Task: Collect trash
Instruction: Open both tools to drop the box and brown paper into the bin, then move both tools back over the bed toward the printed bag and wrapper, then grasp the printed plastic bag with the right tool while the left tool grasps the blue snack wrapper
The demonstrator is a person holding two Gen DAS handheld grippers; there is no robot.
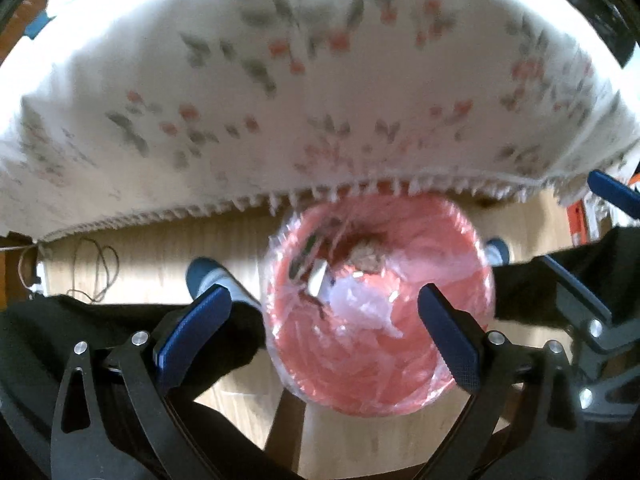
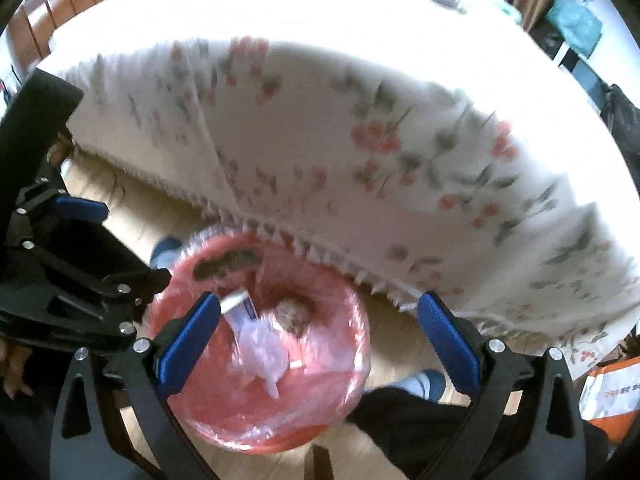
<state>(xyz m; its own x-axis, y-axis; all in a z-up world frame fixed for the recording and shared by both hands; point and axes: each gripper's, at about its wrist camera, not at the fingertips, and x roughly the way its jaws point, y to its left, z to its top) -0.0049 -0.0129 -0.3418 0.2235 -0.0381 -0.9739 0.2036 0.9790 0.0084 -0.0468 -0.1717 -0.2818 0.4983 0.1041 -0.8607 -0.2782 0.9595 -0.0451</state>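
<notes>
Trash bin (image 1: 376, 360): round, red plastic, lined with a clear crinkled bag that gleams at the rim; stands on the pale wood-plank floor (image 1: 160, 244), partly under the fringed edge of the tablecloth (image 1: 280, 120). Inside the bin: a crumpled clear plastic wrapper (image 2: 262, 350), a small white carton with a blue side (image 2: 240, 308), a brownish crumpled wad (image 2: 294, 314), and a dark smear on the inner wall. Print on the carton too blurred to read.

Tablecloth white, woven, printed with red flowers and grey-green leaves, hem trimmed in short tassels; it covers the surface and hangs down over the side.

Left gripper (image 1: 324, 328) hovers above the bin mouth, jaws spread wide, nothing between the blue textured pads. Right gripper (image 2: 320, 336) likewise above the bin, jaws wide apart and empty. Both frames black, with silver rivets.

Orange-and-white bag (image 2: 608, 396) lies on the floor at far right; its lettering not legible. Person's dark trousers and blue-grey slippers (image 1: 208, 276) flank the bin. Thin cable (image 1: 96, 268) loops on the floor at left
</notes>
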